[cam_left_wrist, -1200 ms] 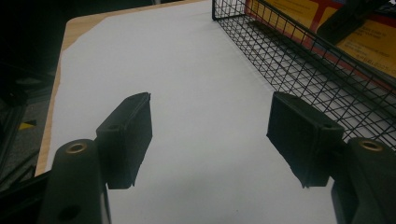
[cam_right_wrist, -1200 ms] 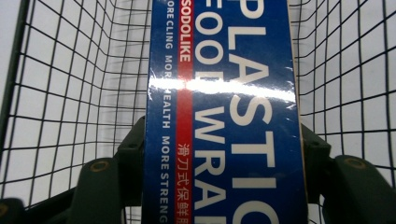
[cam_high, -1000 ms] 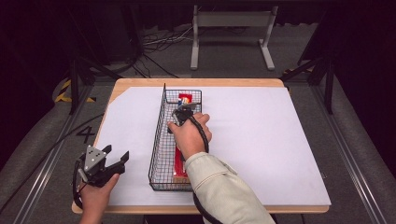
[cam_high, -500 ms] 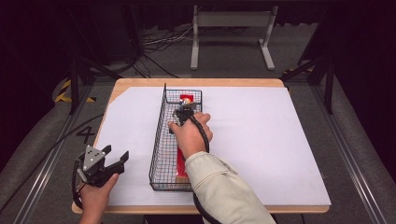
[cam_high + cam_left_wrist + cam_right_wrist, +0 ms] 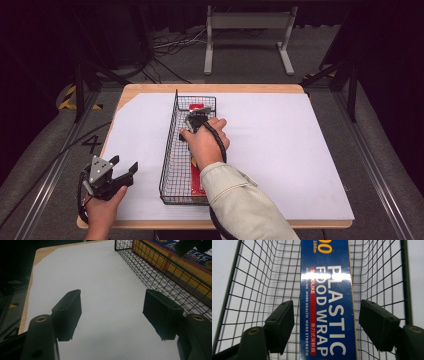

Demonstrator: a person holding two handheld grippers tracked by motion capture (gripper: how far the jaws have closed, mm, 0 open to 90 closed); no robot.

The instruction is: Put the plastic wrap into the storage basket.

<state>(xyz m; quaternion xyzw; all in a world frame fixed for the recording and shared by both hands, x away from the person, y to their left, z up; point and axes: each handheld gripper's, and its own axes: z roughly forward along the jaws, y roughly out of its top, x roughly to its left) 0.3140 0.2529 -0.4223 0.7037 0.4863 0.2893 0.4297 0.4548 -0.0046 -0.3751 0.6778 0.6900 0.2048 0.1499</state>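
My right gripper: jaws just opened wide, plastic wrap box lies loose between them inside wire basket.
My left gripper: open, empty, above tabletop.

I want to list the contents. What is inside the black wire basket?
Inside the wire basket lies one long box of plastic food wrap. The right tool hangs open over it. The person's hand covers the middle of the box.

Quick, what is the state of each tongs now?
Left tongs: open, holding nothing, over the white sheet.
Right tongs: open, jaws just opening, astride the plastic wrap box in the wire basket, not pressing it.
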